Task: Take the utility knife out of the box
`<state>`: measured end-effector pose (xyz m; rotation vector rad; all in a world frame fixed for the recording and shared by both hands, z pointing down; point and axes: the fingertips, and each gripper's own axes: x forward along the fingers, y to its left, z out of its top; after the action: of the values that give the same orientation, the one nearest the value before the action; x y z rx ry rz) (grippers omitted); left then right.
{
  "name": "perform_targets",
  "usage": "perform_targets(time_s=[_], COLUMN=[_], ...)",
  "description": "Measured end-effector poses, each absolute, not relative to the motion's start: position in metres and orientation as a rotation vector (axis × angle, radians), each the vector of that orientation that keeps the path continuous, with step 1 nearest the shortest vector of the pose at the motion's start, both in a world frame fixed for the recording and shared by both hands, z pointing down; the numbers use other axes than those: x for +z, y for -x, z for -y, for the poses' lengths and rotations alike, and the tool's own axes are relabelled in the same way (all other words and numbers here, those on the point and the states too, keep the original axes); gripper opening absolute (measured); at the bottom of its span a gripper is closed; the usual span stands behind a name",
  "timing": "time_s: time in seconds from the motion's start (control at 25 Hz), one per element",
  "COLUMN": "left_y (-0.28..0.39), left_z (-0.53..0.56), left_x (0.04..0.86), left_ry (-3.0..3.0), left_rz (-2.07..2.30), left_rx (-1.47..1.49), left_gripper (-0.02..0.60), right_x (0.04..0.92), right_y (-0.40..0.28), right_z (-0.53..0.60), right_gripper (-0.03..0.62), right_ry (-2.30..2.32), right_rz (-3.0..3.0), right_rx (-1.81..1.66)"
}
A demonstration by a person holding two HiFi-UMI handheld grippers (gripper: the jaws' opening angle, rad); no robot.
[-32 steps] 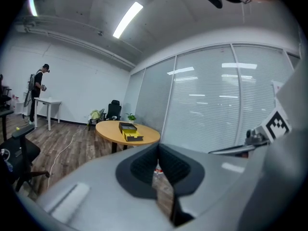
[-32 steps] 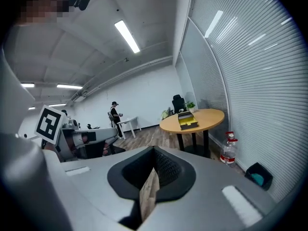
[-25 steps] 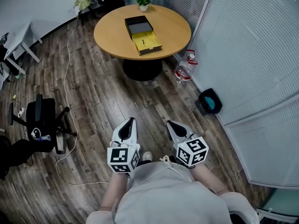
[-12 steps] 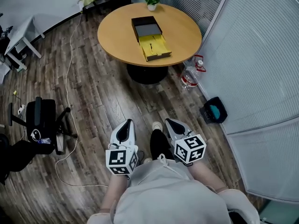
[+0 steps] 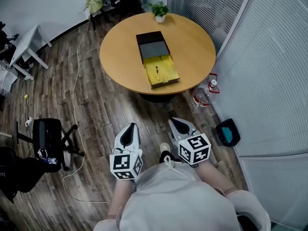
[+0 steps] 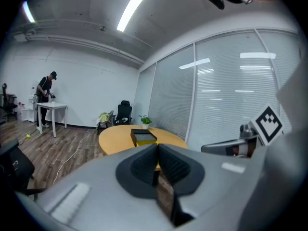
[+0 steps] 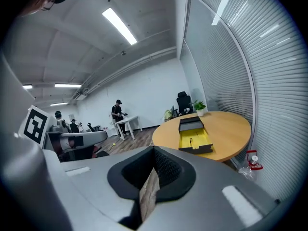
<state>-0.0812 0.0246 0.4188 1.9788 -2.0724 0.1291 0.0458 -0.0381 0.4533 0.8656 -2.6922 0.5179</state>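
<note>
An open box with a yellow inside [image 5: 162,72] [image 7: 195,138] [image 6: 143,137] lies on the round wooden table [image 5: 120,47], its dark lid [image 5: 152,45] just behind it. A slim utility knife [image 5: 157,72] [image 7: 190,141] rests in the yellow tray. My left gripper [image 5: 132,125] [image 6: 157,146] and right gripper [image 5: 173,121] [image 7: 154,151] are held side by side over the floor, well short of the table, both pointing toward it. The jaws of both grippers are shut with nothing between them.
A water bottle [image 5: 204,93] and a blue-lined bin [image 5: 227,133] stand by the glass wall on the right. An office chair [image 5: 48,139] and a floor cable [image 5: 73,95] lie to the left. A potted plant [image 5: 160,11] sits at the table's far edge.
The table and box have come closer and lower in the head view as the person walks toward them. Both grippers travel along, still shut and side by side.
</note>
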Motion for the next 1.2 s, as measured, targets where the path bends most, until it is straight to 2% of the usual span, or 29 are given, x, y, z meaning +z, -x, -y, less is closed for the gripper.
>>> perform_targets(time_s=[0.24, 0.6, 1.2], left_y=[0.096, 0.119, 0.247], left_z=[0.057, 0.151, 0.339], left_x=[0.423, 0.446, 0.461], left_ry=[-1.942, -1.941, -2.139], left_rz=[2.131, 2.04, 1.84], left_rx=[0.16, 0.174, 0.273], left_gripper=[0.006, 0.006, 0.006], right_x=[0.452, 0.479, 0.533], right_y=[-0.047, -0.028, 0.078], right_z=[0.125, 0.207, 0.36], right_gripper=[0.0, 0.0, 0.0], right_ry=[-0.875, -0.914, -1.112], right_rz=[2.676, 2.584, 2.314], right_rx=[0.345, 0.446, 0.587])
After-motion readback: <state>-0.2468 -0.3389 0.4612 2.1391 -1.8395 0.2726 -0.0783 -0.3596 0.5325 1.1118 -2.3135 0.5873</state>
